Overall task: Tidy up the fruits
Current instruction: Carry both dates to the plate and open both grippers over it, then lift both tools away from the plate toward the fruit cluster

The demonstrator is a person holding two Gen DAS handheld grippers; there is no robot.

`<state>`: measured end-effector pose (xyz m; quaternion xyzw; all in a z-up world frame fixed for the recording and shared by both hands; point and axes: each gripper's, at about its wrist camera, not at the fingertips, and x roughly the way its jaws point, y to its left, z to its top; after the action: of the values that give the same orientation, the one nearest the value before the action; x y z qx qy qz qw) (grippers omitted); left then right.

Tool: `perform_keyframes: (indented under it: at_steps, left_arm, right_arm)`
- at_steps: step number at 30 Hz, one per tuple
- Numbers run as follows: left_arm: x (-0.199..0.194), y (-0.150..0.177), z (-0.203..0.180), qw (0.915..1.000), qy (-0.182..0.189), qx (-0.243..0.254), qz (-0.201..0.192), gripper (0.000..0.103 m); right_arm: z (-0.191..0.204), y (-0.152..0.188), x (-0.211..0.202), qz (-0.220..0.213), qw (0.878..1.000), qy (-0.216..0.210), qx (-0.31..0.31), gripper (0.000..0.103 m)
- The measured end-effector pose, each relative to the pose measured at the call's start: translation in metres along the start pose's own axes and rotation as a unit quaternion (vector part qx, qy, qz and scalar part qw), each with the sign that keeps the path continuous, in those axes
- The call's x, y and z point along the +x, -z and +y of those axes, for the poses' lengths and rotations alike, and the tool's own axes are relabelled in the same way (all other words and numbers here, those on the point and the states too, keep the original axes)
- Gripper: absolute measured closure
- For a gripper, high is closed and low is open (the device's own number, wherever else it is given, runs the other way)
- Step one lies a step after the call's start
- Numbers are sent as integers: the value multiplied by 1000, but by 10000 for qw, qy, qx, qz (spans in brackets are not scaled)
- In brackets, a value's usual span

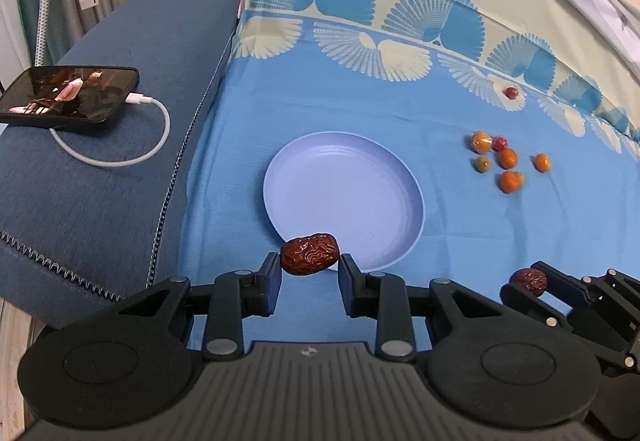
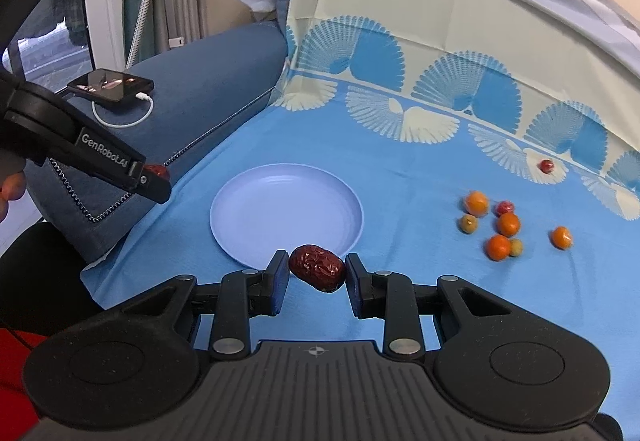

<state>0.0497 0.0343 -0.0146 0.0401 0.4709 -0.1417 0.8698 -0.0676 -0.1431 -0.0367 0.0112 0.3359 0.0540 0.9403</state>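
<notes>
My left gripper is shut on a wrinkled red date just short of the near rim of the empty lilac plate. My right gripper is shut on a second red date at the plate's near rim. Each gripper shows in the other view, the right one at lower right, the left one at left. A cluster of small orange, green and red fruits lies right of the plate. One red fruit lies apart, farther back.
The blue patterned cloth covers a sofa seat and backrest. A phone with a white charging cable lies on the blue armrest at left. A person's hand shows at the left edge.
</notes>
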Motion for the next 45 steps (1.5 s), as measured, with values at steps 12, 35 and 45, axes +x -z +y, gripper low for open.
perform_keyframes:
  at_steps: [12, 35, 45]
  left_arm:
    - [69, -29, 2, 9993, -1, 68, 363, 69]
    - [122, -72, -10, 9972, -488, 558, 123, 0]
    - [51, -21, -18, 9977, -392, 419, 361, 0]
  right_arm:
    - [8, -22, 82, 457, 9989, -81, -61, 71]
    - [-19, -55, 146, 591, 9980, 71, -227, 14]
    - [-9, -6, 38, 815, 9957, -275, 330, 4]
